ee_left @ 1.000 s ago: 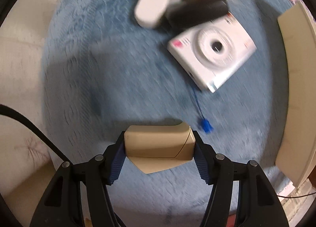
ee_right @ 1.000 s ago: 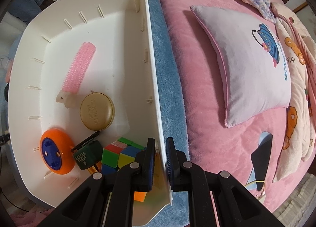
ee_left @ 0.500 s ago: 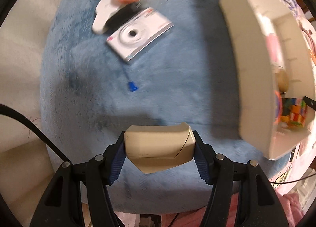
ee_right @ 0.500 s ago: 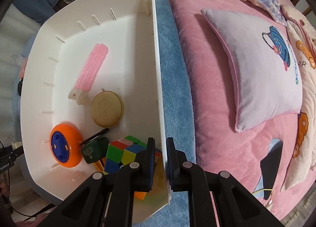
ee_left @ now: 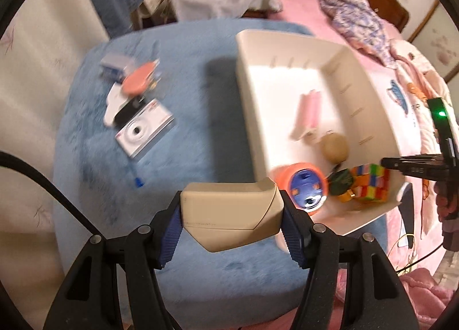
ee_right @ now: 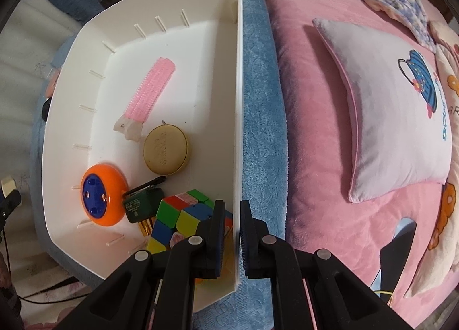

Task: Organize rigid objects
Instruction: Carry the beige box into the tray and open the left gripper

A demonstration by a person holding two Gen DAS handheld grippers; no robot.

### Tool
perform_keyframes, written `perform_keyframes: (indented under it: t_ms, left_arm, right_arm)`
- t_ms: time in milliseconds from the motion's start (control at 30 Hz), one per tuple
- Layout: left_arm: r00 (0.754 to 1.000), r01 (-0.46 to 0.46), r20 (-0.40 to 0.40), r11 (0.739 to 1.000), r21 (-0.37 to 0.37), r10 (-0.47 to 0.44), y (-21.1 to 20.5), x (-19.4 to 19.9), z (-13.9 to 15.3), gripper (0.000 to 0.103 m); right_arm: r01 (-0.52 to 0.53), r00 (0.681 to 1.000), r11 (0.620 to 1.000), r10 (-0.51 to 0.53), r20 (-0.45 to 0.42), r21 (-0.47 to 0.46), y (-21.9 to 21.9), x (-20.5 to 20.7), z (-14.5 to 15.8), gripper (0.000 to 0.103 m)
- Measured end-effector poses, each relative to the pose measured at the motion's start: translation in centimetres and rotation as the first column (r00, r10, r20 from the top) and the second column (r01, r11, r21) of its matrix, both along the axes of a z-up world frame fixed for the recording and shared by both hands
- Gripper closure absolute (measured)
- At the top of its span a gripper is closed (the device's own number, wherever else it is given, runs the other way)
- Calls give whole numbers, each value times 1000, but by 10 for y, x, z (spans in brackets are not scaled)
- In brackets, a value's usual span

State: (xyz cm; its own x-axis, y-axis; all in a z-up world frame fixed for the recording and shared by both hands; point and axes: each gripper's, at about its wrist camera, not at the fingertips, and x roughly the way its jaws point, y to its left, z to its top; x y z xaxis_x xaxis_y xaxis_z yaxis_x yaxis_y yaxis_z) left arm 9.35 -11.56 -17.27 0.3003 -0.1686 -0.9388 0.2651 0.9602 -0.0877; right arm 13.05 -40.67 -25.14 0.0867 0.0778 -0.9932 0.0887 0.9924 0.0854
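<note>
My left gripper [ee_left: 231, 212] is shut on a beige box [ee_left: 229, 211] and holds it above the blue plush mat [ee_left: 186, 135], just left of the white bin [ee_left: 249, 106]. My right gripper [ee_right: 231, 232] is shut on the bin's right wall [ee_right: 237, 129]. The bin holds a pink brush [ee_right: 150, 93], a gold round tin [ee_right: 166, 149], an orange and blue disc [ee_right: 100, 194], a dark green item [ee_right: 140, 205] and a colourful cube [ee_right: 178, 219]. The right gripper also shows in the left wrist view [ee_left: 416, 165].
On the mat left of the bin lie a white camera [ee_left: 143, 130], a black item [ee_left: 127, 109], a white shape [ee_left: 113, 102], a salmon disc [ee_left: 139, 80] and a small blue box [ee_left: 114, 64]. A pink bedspread [ee_right: 315, 157] and a pillow [ee_right: 396, 106] lie to the right.
The left gripper, with the beige box, has swung right and lifted back; the bin's inside has come fully into its view. The right gripper's view has shifted slightly along the bin wall.
</note>
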Motion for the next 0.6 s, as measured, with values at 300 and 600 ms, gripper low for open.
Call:
perform_keyframes:
  t_ms: [300,600]
  left_arm:
    - [991,98,96,993,-71,-91,-47,-16,10,38]
    - [975,162,169,981,-107,-142,-88,-26,17,37]
  right_arm:
    - [-69,998,997,69,5,25,0,0,0,93]
    - [-97,995,994,97,4,54,-4,1,-1,93]
